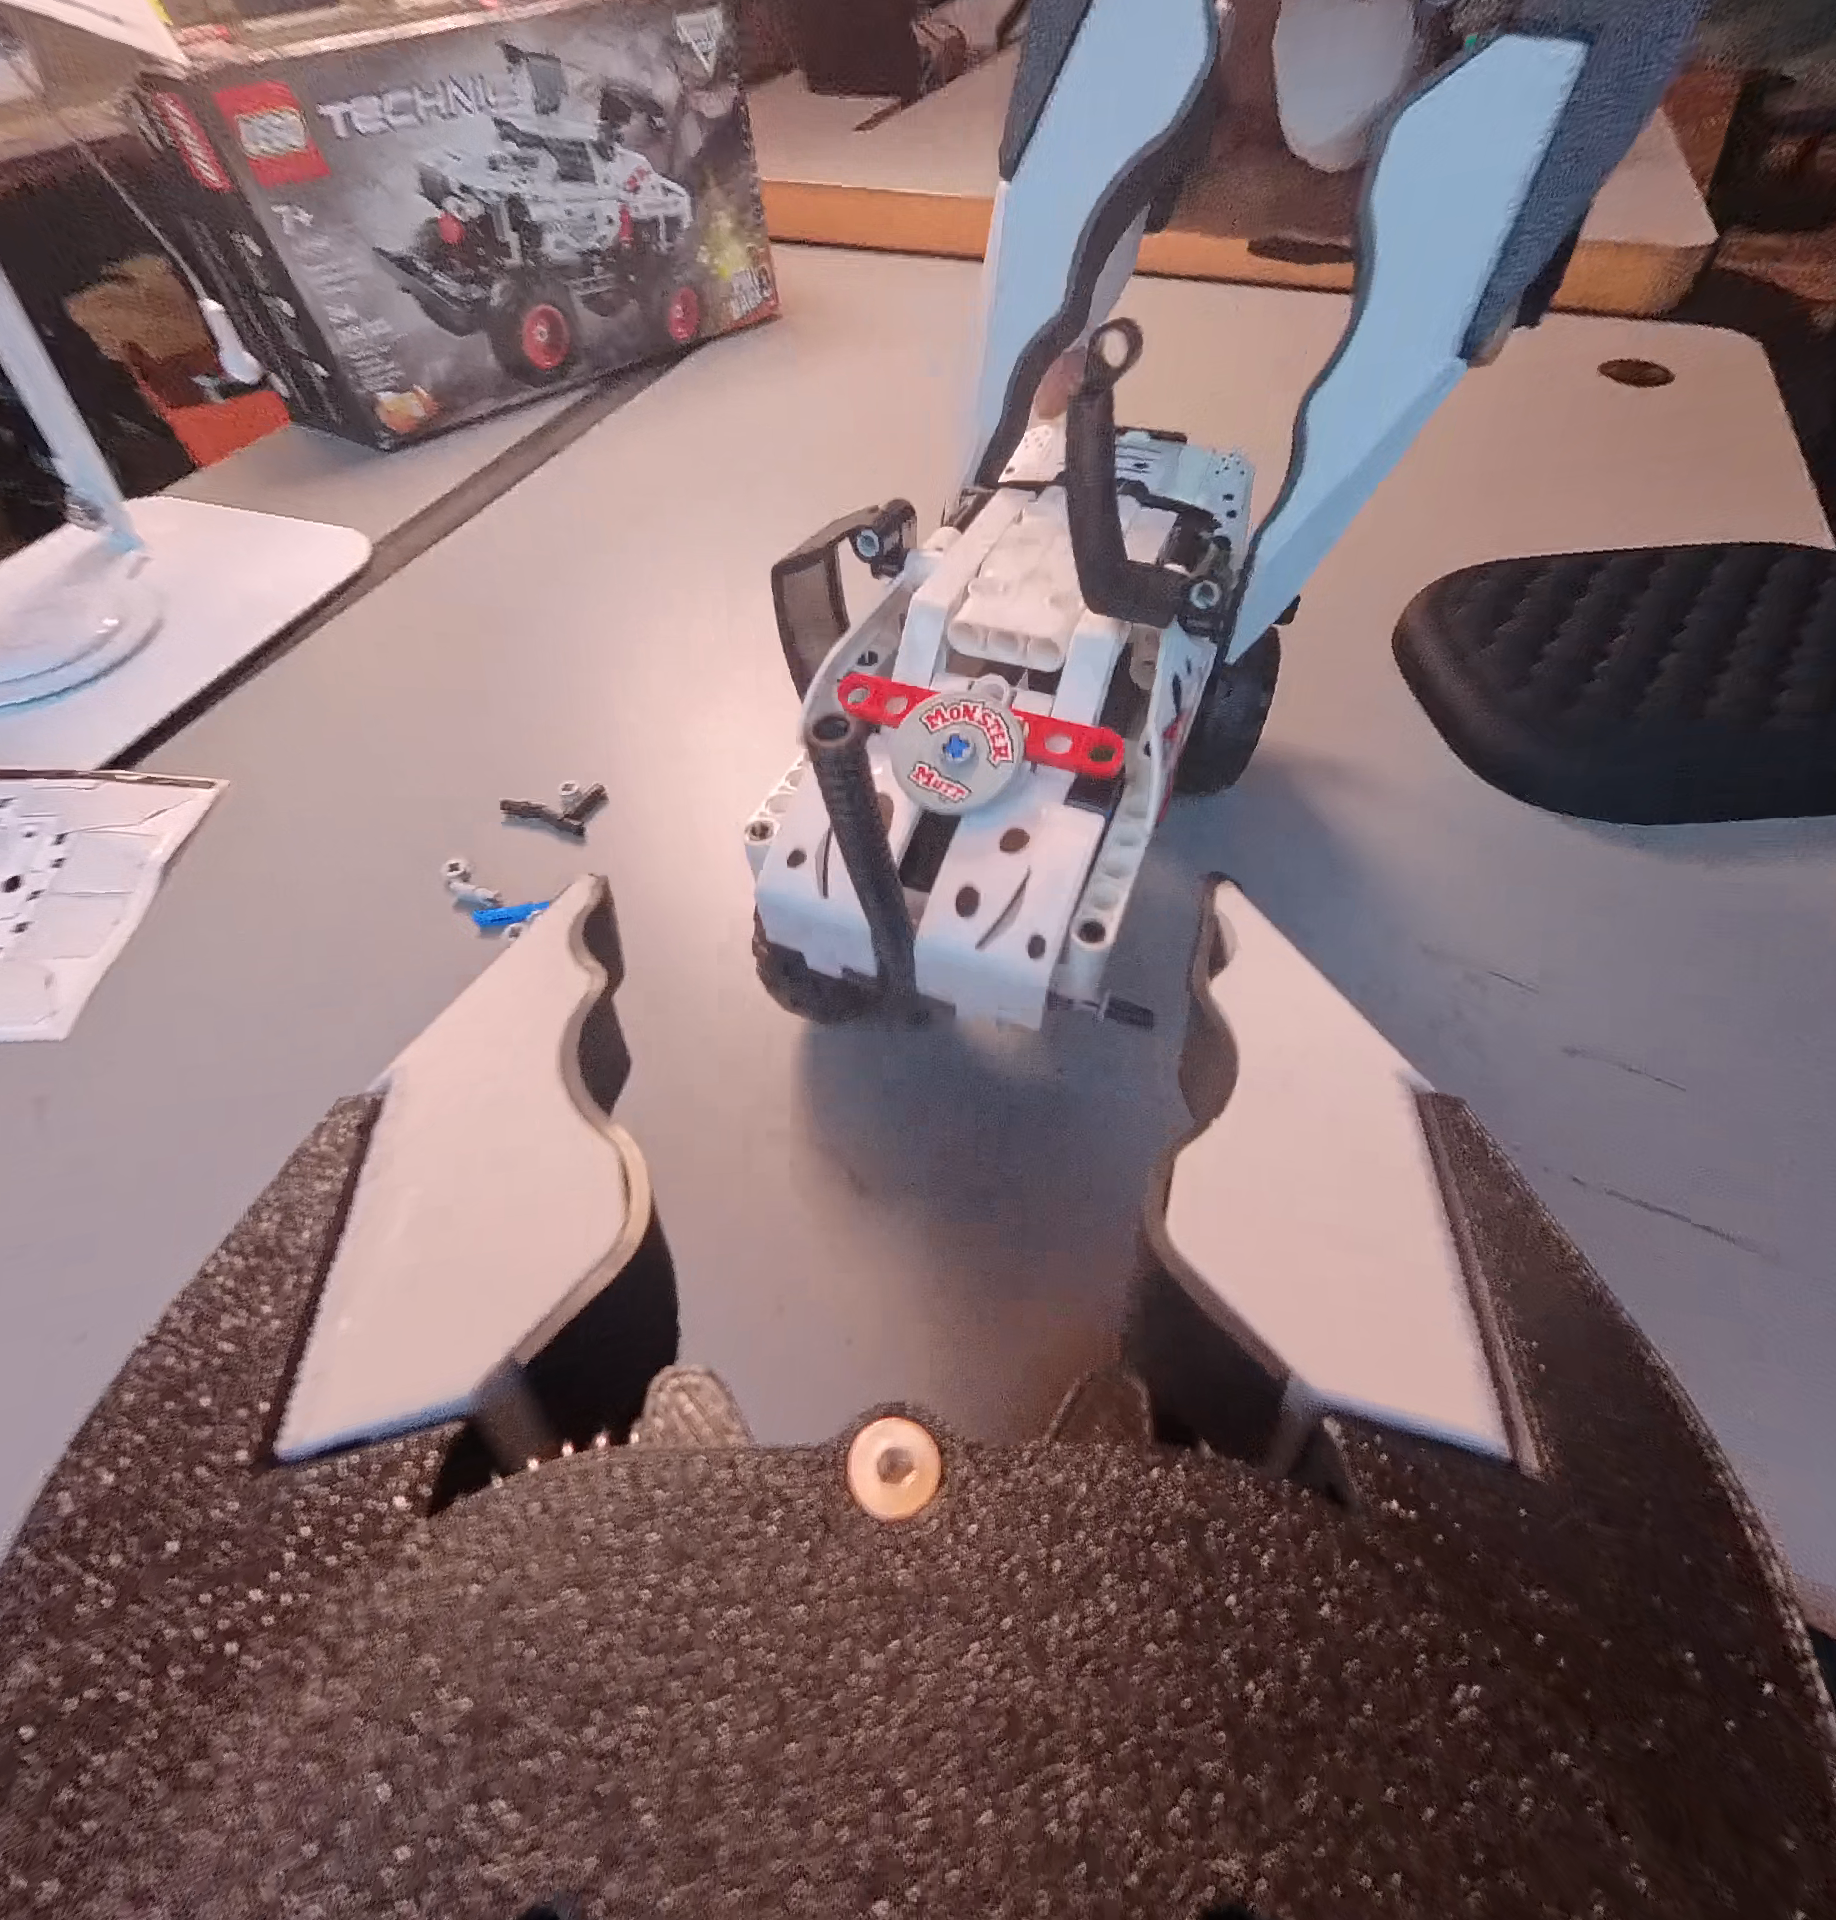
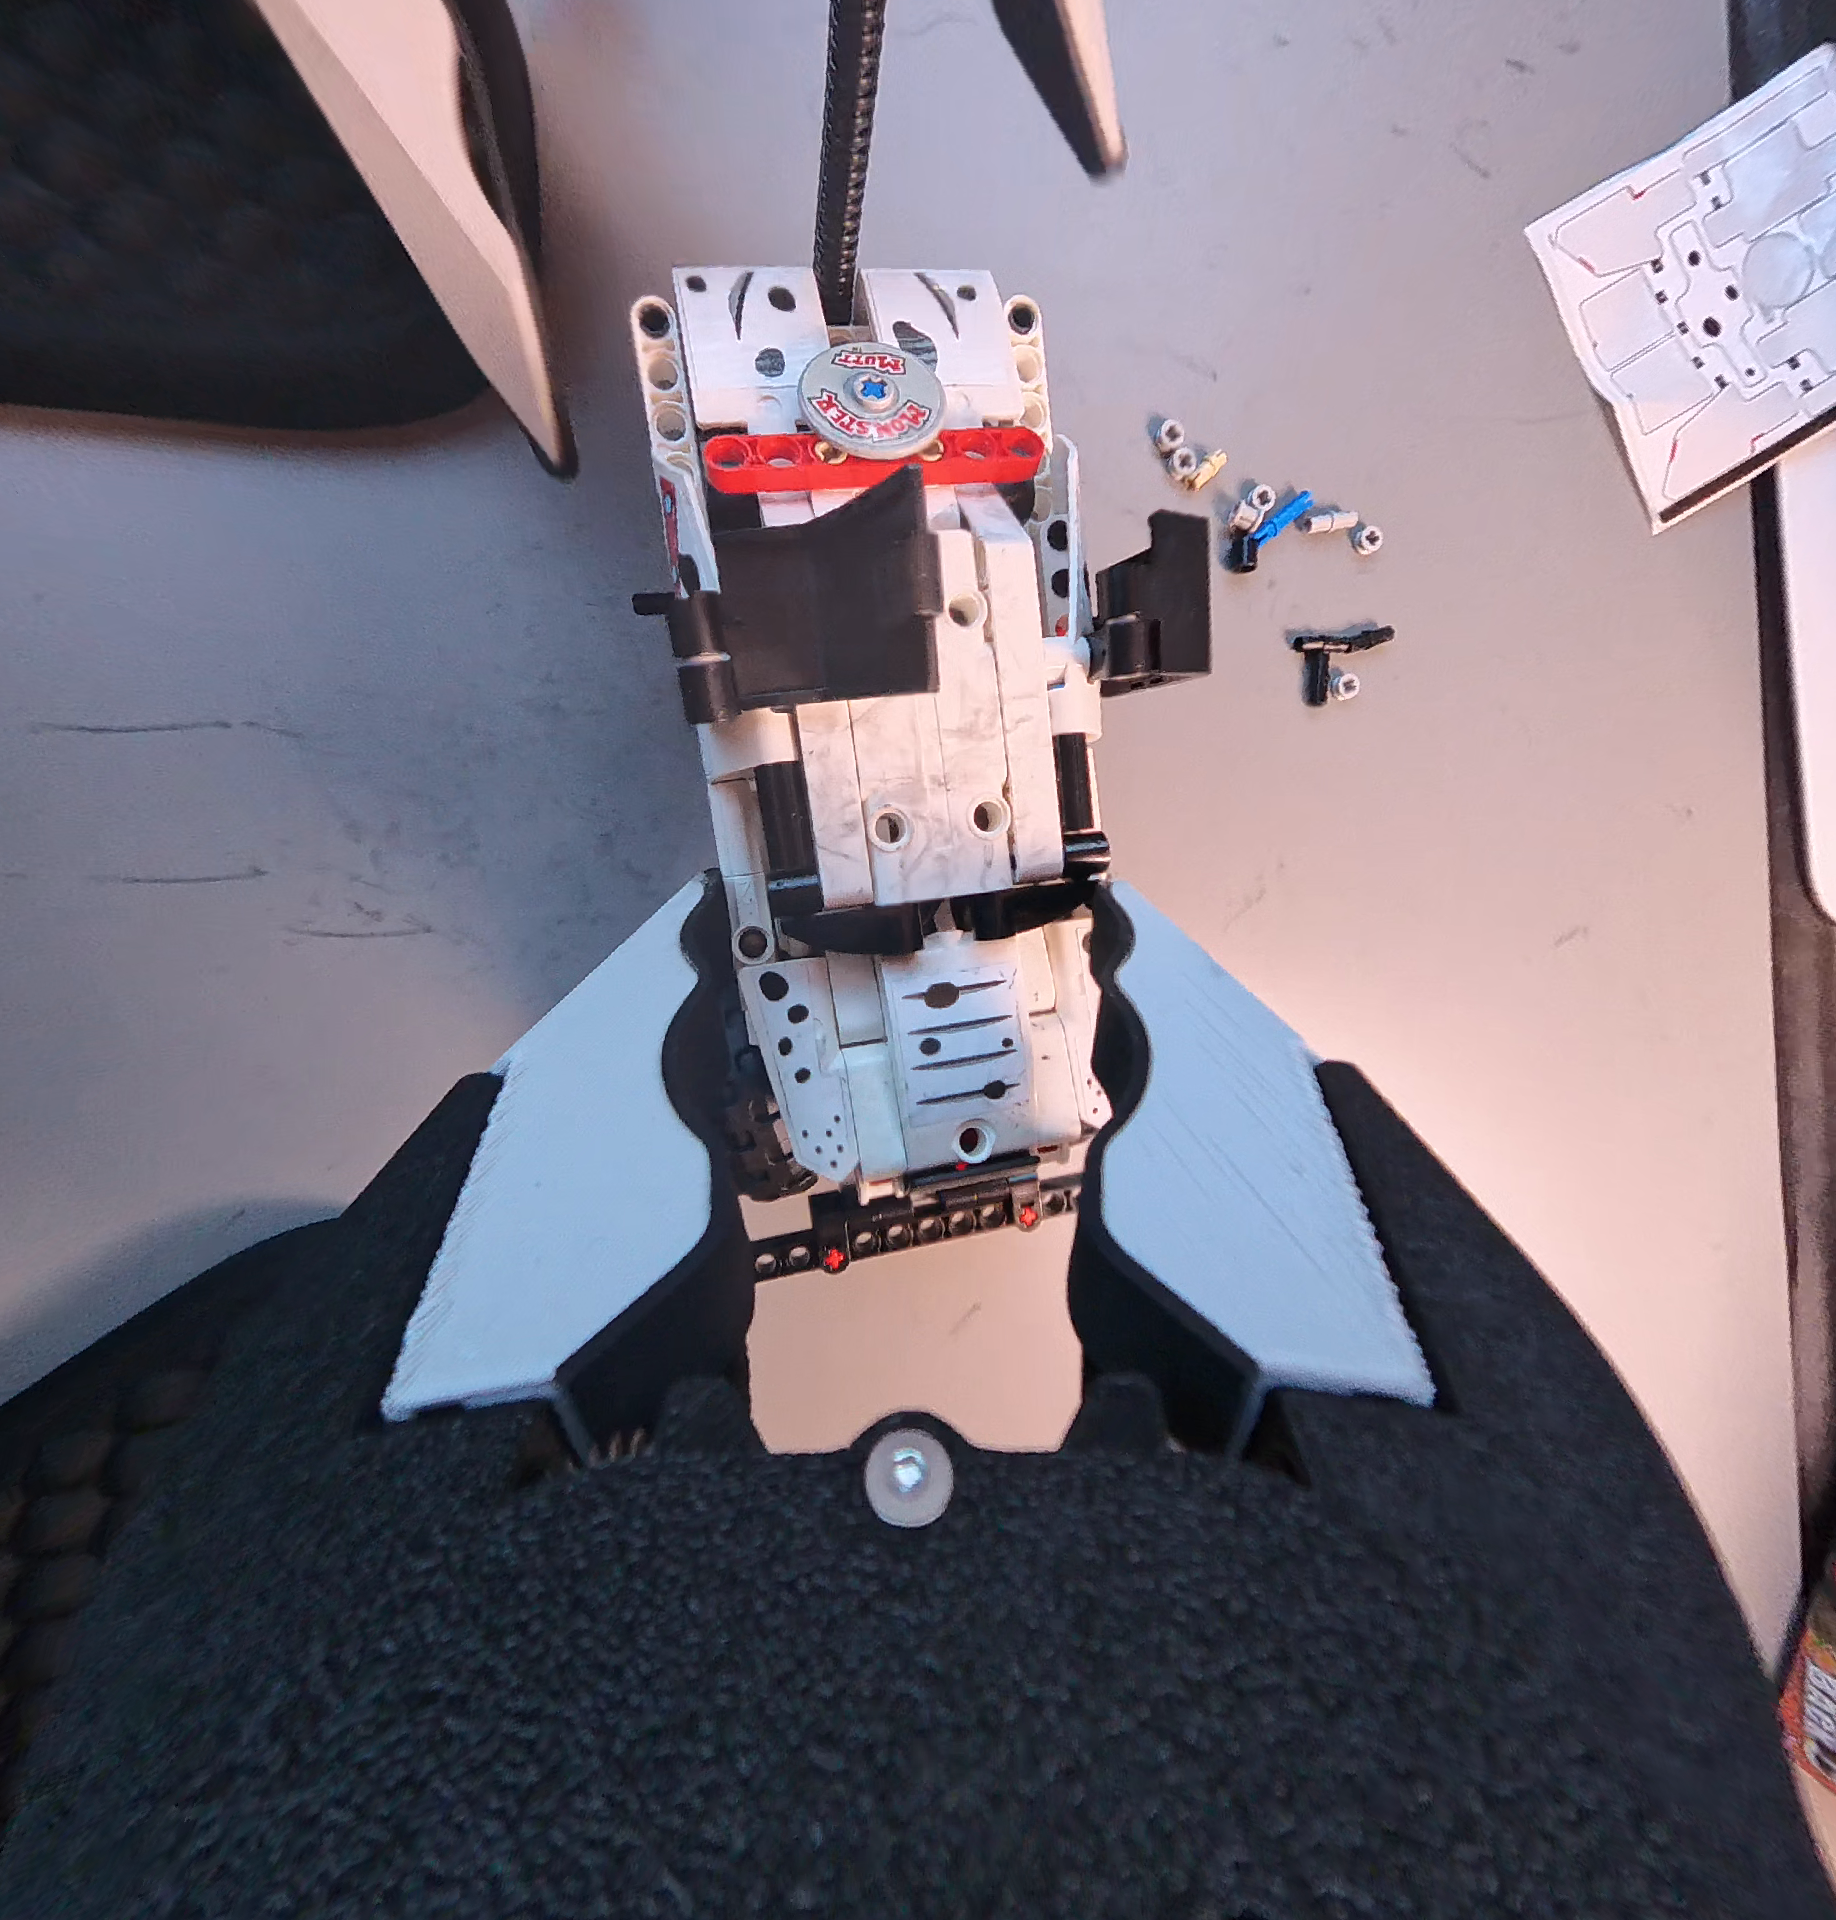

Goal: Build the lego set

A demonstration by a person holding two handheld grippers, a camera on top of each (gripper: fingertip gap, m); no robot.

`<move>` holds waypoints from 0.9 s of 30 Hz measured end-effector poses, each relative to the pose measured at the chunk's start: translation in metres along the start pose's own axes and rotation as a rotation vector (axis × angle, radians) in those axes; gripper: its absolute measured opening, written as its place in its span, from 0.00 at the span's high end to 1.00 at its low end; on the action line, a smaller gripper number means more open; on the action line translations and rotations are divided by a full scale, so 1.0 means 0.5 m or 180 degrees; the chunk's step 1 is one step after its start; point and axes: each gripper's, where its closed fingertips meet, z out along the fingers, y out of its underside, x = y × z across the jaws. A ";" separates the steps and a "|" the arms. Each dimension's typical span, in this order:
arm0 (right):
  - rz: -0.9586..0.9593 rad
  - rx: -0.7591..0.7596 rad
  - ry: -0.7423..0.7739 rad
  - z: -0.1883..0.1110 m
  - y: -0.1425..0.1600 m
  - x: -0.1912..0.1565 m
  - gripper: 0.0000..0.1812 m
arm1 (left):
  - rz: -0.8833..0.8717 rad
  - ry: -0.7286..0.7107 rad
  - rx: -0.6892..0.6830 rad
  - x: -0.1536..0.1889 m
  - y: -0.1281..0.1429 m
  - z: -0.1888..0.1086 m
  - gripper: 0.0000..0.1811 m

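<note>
A white spotted lego truck (image 1: 997, 914) stands on the grey table (image 1: 581, 623), with a red beam and a round grey disc (image 1: 955, 743) across its back. Two black ribbed hoses (image 1: 872, 862) stick up from it. My right gripper (image 1: 1116, 561) reaches down over the truck's far end; in the right wrist view the right gripper (image 2: 903, 899) is closed around the truck's (image 2: 924, 727) front sides. My left gripper (image 1: 906, 899) is open and empty just short of the truck's rear. It shows at the top of the right wrist view (image 2: 826, 301).
Small loose black, grey and blue pieces (image 1: 540, 831) lie left of the truck, also seen in the right wrist view (image 2: 1288, 540). A sticker sheet (image 1: 52, 894), a white lamp base (image 1: 114, 613), the set's box (image 1: 478, 208) and a black pad (image 1: 1641, 675) ring the work area. The white lamp base (image 1: 114, 613) is about equally far from each gripper, around 40 cm.
</note>
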 end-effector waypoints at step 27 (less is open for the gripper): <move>0.0206 0.0436 0.0953 -0.002 0.129 -0.023 0.84 | -0.0554 0.0250 -0.0068 0.004 -0.003 0.075 0.51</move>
